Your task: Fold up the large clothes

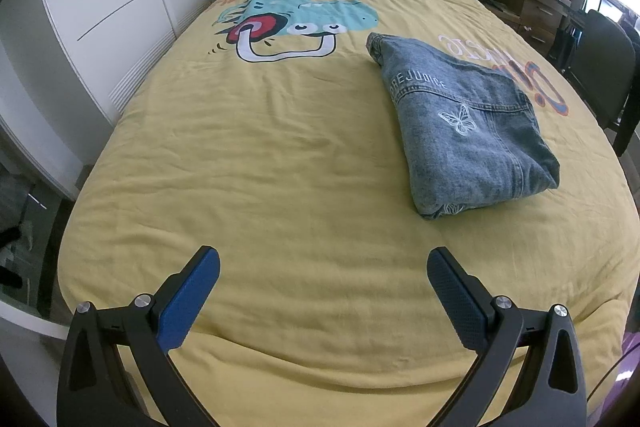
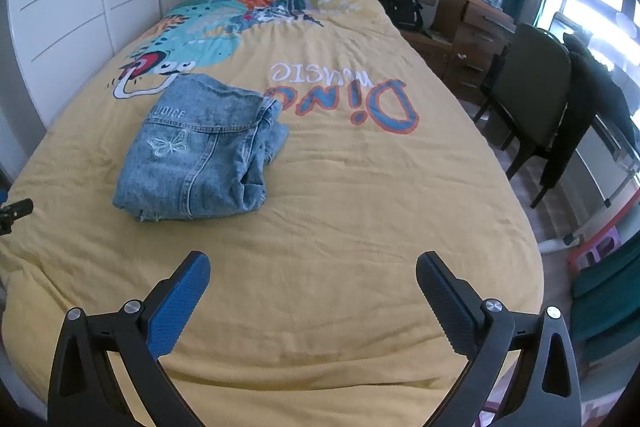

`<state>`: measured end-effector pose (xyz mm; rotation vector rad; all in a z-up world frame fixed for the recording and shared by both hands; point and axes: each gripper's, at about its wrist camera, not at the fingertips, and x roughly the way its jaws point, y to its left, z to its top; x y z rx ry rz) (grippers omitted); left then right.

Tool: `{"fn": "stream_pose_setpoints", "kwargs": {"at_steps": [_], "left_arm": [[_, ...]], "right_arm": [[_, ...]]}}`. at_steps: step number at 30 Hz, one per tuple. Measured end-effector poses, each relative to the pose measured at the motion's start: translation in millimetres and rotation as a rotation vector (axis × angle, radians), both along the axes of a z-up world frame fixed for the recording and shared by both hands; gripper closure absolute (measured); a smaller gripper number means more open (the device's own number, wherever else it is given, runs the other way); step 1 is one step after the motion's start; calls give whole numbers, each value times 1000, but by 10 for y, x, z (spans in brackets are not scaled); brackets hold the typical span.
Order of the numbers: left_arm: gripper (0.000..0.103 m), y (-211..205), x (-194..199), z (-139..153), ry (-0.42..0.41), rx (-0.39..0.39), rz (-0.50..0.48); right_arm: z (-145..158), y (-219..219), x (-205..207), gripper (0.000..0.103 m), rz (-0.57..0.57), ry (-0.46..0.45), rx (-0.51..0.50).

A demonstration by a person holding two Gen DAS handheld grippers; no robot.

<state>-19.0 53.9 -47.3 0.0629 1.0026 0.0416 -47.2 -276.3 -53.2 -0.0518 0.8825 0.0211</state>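
the folded pale-blue denim jacket with a white embroidered butterfly (image 1: 464, 131) lies on the yellow printed duvet of the wooden-headboard bed (image 1: 260, 167), touched by neither tool. from the left gripper with blue ribbed pads (image 1: 322, 283) it sits at about one o'clock, well apart across bare cover. from the right gripper of the same black-and-blue build (image 2: 312, 287) the same jacket (image 2: 196, 155) sits at about eleven o'clock, likewise well apart. so the bundle lies between the two lines of sight, ahead of both; neither hand looks clearly nearer.

its long axis runs roughly from six to twelve o'clock, up the bed towards the headboard, tilted a little in each view. the collar end points away, and the thick folded edge faces the grippers. loose layers bunch along its right side in the right wrist view.

both pairs of jaws stand wide and hold nothing. each tool hovers over the foot of the bed, aimed forward and slightly down.

the jacket already looks folded into a compact packet, so the task seems near done. any further tidying would call for a forward reach.
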Motion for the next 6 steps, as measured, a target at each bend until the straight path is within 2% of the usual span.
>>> {"fn": "stream_pose_setpoints", "kwargs": {"at_steps": [6], "left_arm": [[1, -13, -10, 4, 3, 1, -2]], "right_arm": [[-25, 2, -4, 0, -3, 2, 1]]}}
